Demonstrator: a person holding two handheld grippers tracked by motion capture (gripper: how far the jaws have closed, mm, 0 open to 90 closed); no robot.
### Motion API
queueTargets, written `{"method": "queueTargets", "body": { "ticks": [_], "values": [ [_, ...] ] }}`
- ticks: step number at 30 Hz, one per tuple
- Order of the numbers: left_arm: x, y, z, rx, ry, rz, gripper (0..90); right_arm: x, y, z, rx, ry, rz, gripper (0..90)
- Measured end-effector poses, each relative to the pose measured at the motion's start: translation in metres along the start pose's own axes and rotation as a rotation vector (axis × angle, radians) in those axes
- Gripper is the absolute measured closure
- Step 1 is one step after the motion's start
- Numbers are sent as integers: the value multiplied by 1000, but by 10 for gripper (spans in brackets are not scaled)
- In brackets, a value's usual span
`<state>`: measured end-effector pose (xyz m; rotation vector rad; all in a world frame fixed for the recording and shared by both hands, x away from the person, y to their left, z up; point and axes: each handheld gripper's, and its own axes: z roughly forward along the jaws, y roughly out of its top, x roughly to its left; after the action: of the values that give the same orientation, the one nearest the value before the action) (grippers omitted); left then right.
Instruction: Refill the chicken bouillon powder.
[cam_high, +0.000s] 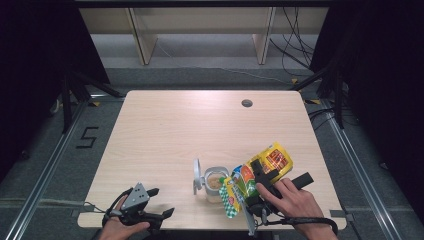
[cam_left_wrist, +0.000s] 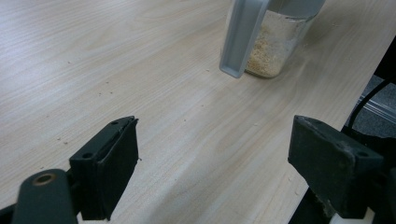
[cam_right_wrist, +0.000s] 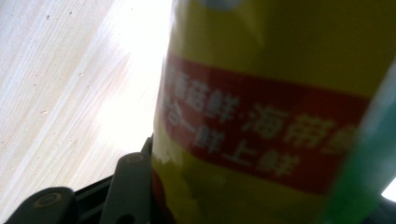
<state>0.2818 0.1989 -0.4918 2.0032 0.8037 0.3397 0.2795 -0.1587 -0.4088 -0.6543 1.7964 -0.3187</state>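
**Pouch held over jar**

Right gripper (cam_high: 263, 176) clamps the yellow pouch (cam_high: 257, 172), tilted against the open jar (cam_high: 216, 184) near the table (cam_high: 165, 130) front edge. Left gripper (cam_high: 159, 202) rests apart at the front-left, jaws spread, empty.

Even overhead light in the high view; the right gripper view shows blown-out glare and close-up blur.

We see a pale wood-grain table (cam_high: 165, 130), matt and smooth. At its 5 o'clock stands a clear glassy jar (cam_high: 216, 184) of grainy beige powder with a grey plastic lid (cam_high: 197, 176); the yellow packet (cam_high: 267, 161) looks glossy. Both grippers' jaws are matt black plastic.
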Motion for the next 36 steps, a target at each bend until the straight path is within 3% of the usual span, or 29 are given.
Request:
{"method": "queueTargets", "body": {
  "ticks": [1,3,4,5,11,13,15,21,23,25,27,31,32,36],
  "values": [
    [0,0,-1,13,5,2,154,0,0,0,-5,6,-4,555],
    [-1,0,0,-9,7,-2,154,1,1,0,-4,4,12,555],
    [0,0,-1,8,2,3,154,1,1,0,-5,3,15,555],
    [0,0,-1,9,7,-1,154,-2,1,-1,-5,-3,-16,555],
    [0,0,-1,9,7,1,154,0,1,-1,1,1,15,555],
    [0,0,-1,11,6,3,154,-2,2,0,0,-1,-29,556],
    [0,0,-1,10,7,1,154,0,1,0,5,-2,-1,556],
    [0,0,-1,9,7,1,154,-1,2,-1,8,-6,-15,556],
    [0,0,-1,8,2,4,154,1,2,0,5,3,8,556],
    [0,0,-1,8,3,3,154,-3,2,-2,1,3,-26,556],
    [0,0,-1,9,7,1,154,-1,1,-2,5,-3,4,556],
    [-1,0,0,-7,7,-2,154,-1,1,-2,9,3,-13,556],
    [0,0,-1,12,7,2,154,-1,1,-2,9,4,-12,557],
    [0,0,-1,9,7,1,154,-2,1,-2,4,1,-14,558]
  ]
}}
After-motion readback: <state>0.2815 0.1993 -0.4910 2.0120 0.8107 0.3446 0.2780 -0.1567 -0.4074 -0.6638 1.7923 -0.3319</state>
